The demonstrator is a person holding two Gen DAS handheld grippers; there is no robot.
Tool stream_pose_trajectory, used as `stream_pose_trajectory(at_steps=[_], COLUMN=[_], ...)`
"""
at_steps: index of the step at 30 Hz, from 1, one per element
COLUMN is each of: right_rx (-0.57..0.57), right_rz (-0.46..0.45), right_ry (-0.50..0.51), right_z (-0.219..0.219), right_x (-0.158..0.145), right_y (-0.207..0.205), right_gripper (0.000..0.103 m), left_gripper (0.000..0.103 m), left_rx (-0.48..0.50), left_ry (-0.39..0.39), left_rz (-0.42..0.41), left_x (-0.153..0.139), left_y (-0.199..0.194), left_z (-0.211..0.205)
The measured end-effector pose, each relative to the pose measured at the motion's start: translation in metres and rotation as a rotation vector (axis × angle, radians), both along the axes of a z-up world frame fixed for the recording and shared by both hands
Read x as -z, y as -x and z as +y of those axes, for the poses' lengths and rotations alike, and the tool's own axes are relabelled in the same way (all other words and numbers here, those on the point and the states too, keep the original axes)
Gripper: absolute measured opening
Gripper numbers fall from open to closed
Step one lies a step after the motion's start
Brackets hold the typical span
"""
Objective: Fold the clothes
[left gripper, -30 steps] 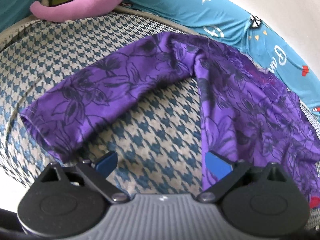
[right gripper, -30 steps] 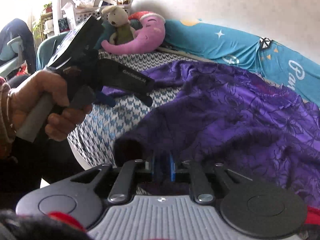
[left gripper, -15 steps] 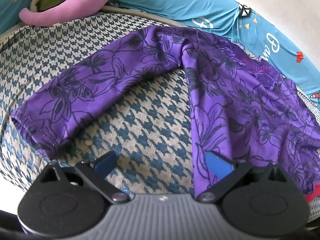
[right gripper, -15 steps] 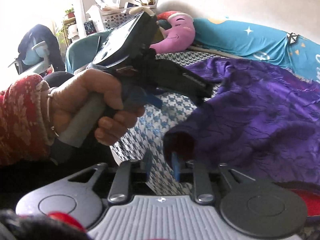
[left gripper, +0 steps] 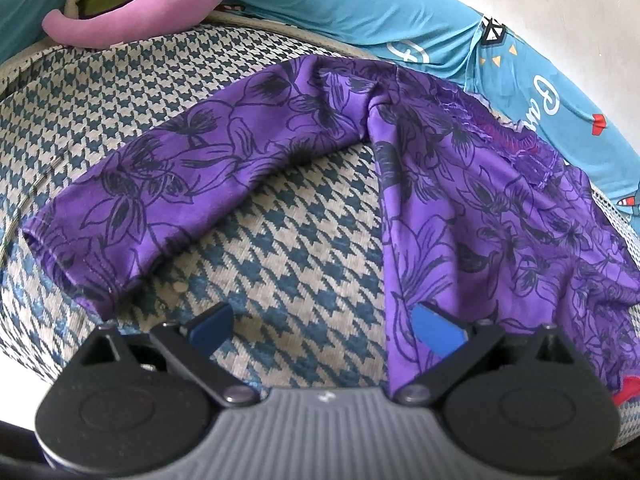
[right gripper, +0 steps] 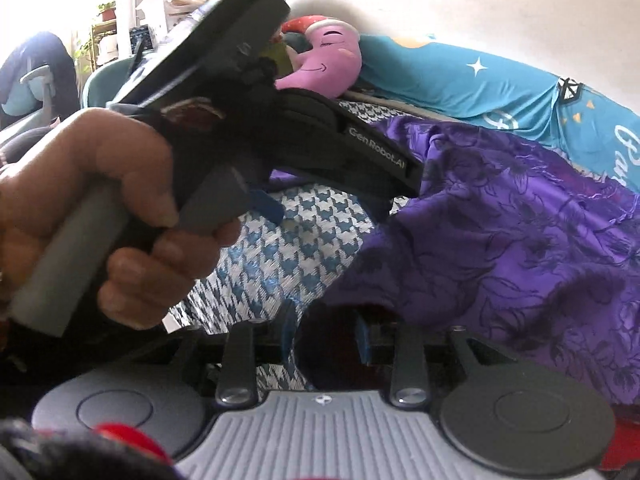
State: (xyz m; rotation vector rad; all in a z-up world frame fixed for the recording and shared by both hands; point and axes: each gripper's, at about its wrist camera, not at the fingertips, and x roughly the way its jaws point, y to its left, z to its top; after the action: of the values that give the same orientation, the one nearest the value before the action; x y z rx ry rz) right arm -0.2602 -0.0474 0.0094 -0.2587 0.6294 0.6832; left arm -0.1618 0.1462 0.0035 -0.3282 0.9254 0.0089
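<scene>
The left gripper [left gripper: 326, 326] hangs spread wide over the bed [left gripper: 304, 216], its right finger above the purple floral top [left gripper: 460, 184]. The right gripper [right gripper: 324, 338] stands parted around the top's dark hem. A pink plush [left gripper: 160, 4] sits by the bed's far edge.

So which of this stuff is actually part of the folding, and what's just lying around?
Job:
purple floral top
left gripper, open
right gripper, open

Lying about:
pink plush toy
teal cartoon sheet
houndstooth cover, the work surface
</scene>
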Motion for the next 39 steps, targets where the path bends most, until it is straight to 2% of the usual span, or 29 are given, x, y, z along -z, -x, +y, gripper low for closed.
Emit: stream_pose_trajectory(at_steps=[1, 5, 12, 15, 16, 18, 19, 20, 23, 27, 29, 33, 39], right_rx=[-0.004, -0.052, -0.103, -0.152, -0.166, -0.188, -0.192, -0.191, -0.199, -0.202, -0.193, -0.162, -0.058], right_rz=[0.004, 0.021, -0.02, 0.002, 0.01, 0.022, 0.024, 0.023, 0.042, 0.104, 0.12, 0.098, 0.08], right_ry=[-0.008, -0.073, -0.208, -0.264, -0.269, -0.262, -0.244, -0.216, -0.146, -0.143, -0.148, -0.14, -0.119], right_z=[0.001, 0.007, 0.025, 0.038, 0.043, 0.053, 0.056, 0.057, 0.051, 0.03, 0.022, 0.004, -0.021], right_x=[0.0, -0.009, -0.045, -0.053, -0.052, -0.048, -0.045, -0.042, -0.037, -0.035, -0.036, -0.038, -0.038], right_y=[-0.001, -0.001, -0.001, -0.004, -0.004, -0.003, -0.001, 0.0, 0.009, 0.011, 0.013, 0.027, 0.024], right_gripper=[0.009, 0.008, 0.008, 0.008, 0.009, 0.017, 0.021, 0.03, 0.039, 0.04, 0.04, 0.04, 0.04], left_gripper=[0.1, 0.1, 0.102, 0.103, 0.103, 0.103, 0.103, 0.103, 0.103, 0.103, 0.103, 0.103, 0.103], left_rx=[-0.006, -0.031, -0.098, -0.108, -0.115, -0.137, -0.146, -0.149, -0.135, -0.095, -0.055, 0.022, 0.104], left_ry=[0.001, -0.002, -0.062, -0.095, -0.103, -0.119, -0.122, -0.121, -0.101, -0.075, -0.087, -0.115, -0.117], left_rz=[-0.005, -0.027, -0.15, -0.196, -0.205, -0.212, -0.209, -0.206, -0.191, -0.147, -0.13, -0.124, -0.103], left_x=[-0.002, -0.01, -0.072, -0.099, -0.106, -0.115, -0.116, -0.116, -0.107, -0.089, -0.081, -0.072, -0.056], left_y=[0.0, 0.001, 0.008, 0.008, 0.008, 0.005, 0.005, 0.004, 0.001, -0.006, -0.008, -0.009, -0.008], left_z=[0.002, 0.009, 0.043, 0.059, 0.064, 0.072, 0.074, 0.076, 0.071, 0.052, 0.039, 0.014, -0.018])
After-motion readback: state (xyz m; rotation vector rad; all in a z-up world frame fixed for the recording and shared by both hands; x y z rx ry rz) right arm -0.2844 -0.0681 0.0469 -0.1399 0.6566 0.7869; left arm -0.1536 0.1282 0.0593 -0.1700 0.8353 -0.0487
